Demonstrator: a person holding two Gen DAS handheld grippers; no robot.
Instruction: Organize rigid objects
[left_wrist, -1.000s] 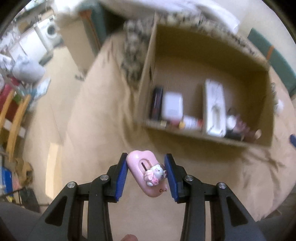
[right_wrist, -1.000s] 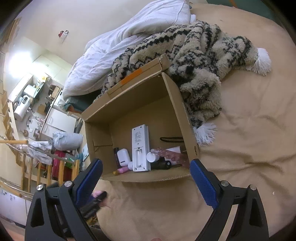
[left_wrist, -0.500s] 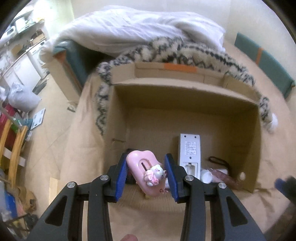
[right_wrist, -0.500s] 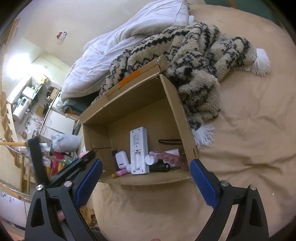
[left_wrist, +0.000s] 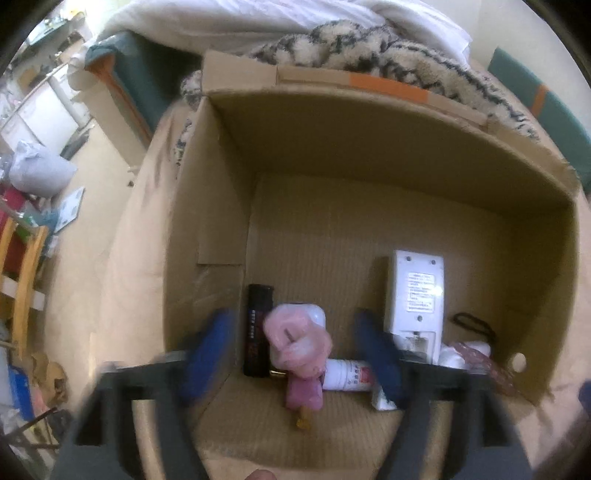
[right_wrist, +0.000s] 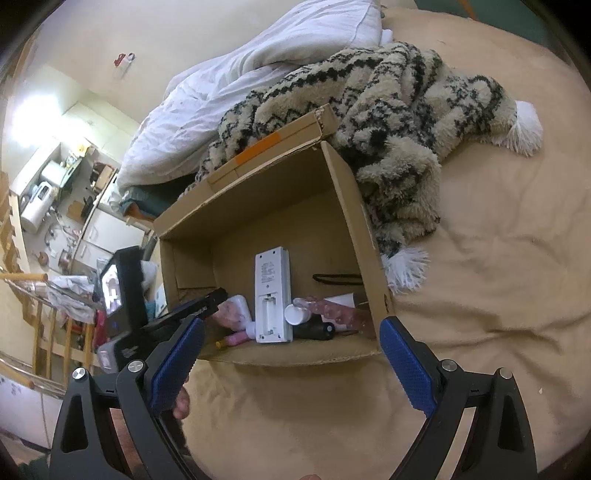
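Note:
An open cardboard box (left_wrist: 369, 122) (right_wrist: 354, 206) stands on the bed. My left gripper (left_wrist: 295, 339) is open inside the box, its blue pads blurred and wide apart. The pink toy (left_wrist: 295, 339) is loose between them, on top of a black rectangular item (left_wrist: 258, 325) and a white tube (left_wrist: 347, 374) at the box's near left corner. It also shows in the right wrist view (right_wrist: 231, 314). A white remote (left_wrist: 415, 299) (right_wrist: 273, 291) lies on the box floor. My right gripper (right_wrist: 288, 369) is open and empty, in front of the box's near wall.
A black-and-cream patterned knit blanket (right_wrist: 388, 103) and a white duvet (right_wrist: 258, 66) lie behind and right of the box. The tan bedsheet (right_wrist: 498, 277) spreads to the right. A black cord (left_wrist: 476, 325) and pink-patterned item (right_wrist: 332, 306) lie in the box's right corner. Floor clutter is at far left.
My left gripper moved forward and down into the box and opened, letting go of the pink toy, which now lies among the items. The right gripper stayed still and open.

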